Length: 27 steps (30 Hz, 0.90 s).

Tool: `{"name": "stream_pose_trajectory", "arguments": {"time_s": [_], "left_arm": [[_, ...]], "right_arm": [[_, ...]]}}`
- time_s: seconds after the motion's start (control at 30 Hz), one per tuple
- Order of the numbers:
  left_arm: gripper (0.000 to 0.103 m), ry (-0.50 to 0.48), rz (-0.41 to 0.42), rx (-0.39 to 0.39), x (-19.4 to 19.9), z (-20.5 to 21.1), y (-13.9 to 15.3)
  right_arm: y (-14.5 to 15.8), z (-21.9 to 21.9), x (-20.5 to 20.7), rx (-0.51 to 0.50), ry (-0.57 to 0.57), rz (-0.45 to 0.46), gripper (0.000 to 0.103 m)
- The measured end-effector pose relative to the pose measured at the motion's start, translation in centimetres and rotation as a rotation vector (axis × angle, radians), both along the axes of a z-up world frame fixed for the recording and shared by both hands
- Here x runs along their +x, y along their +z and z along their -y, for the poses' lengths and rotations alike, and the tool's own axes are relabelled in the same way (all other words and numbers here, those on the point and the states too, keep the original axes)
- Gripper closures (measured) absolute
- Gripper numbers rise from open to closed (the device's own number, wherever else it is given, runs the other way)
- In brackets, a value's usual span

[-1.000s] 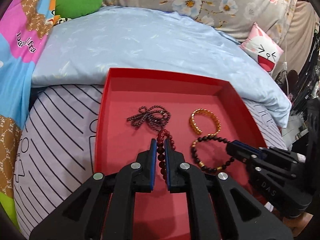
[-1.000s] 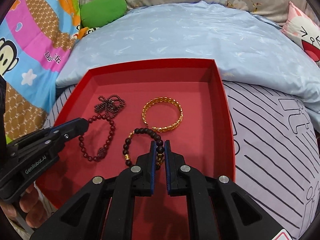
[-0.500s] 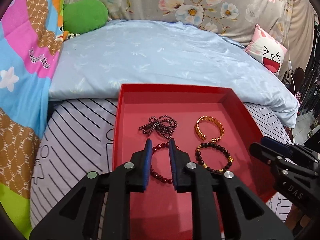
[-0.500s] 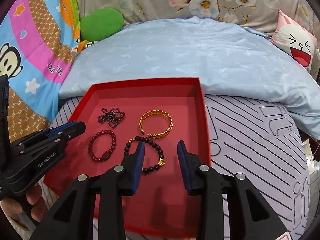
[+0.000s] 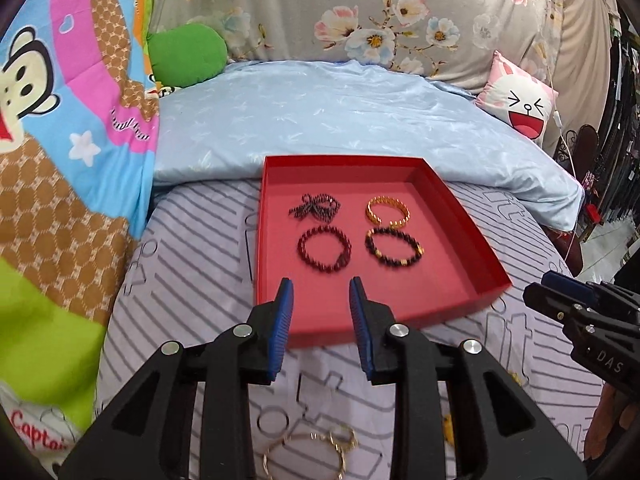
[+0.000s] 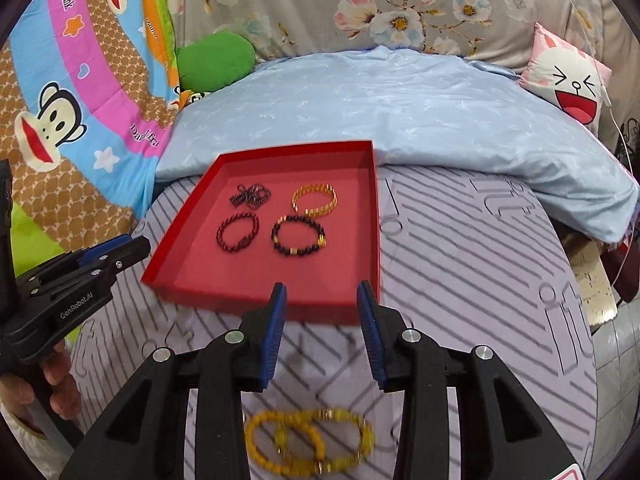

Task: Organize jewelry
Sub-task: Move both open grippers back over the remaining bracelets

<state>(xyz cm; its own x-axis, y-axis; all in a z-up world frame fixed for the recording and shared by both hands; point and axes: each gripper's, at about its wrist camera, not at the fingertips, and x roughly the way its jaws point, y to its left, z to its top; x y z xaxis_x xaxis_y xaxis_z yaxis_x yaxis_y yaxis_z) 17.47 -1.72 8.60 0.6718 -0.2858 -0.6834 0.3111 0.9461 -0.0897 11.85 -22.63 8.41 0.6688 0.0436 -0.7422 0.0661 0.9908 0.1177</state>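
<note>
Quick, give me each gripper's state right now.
Left gripper: jaws opening, nothing between them.
Right gripper: open, holding nothing.

Bright, even indoor light, soft shadows, fisheye bending at dark corners, blurred near foreground

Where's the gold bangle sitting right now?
The gold bangle lies in the red tray, back right corner of the four pieces, just behind the black bead bracelet.
</note>
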Motion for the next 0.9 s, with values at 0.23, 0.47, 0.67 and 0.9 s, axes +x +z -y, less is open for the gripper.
{"name": "stream_pose_trajectory", "arguments": {"time_s": [0.23, 0.47, 0.67, 0.9], "left_arm": [[0.075, 0.014, -0.024, 0.027, -5.7, -0.6, -1.9], [0.075, 0.017, -0.081, -0.012, -9.5, -0.2, -4.2], [0.075, 0.037, -0.13, -0.033, -11.2, -0.1, -5.9], [0.075, 0.017, -0.14, -0.03, -12.0, 1.1, -6.5]], "right_arm": [[-2.1, 1.0, -5.1, 0.011, -0.041, -0.053, 0.067], [-4.8, 1.4, -7.8, 0.022, -0.073, -0.108, 0.067], [-6.0, 1.0, -7.8, -0.001, -0.074, -0.111, 0.067], [-7.3, 1.3, -6.3, -0.016, -0.097, -0.127, 0.067]]}}
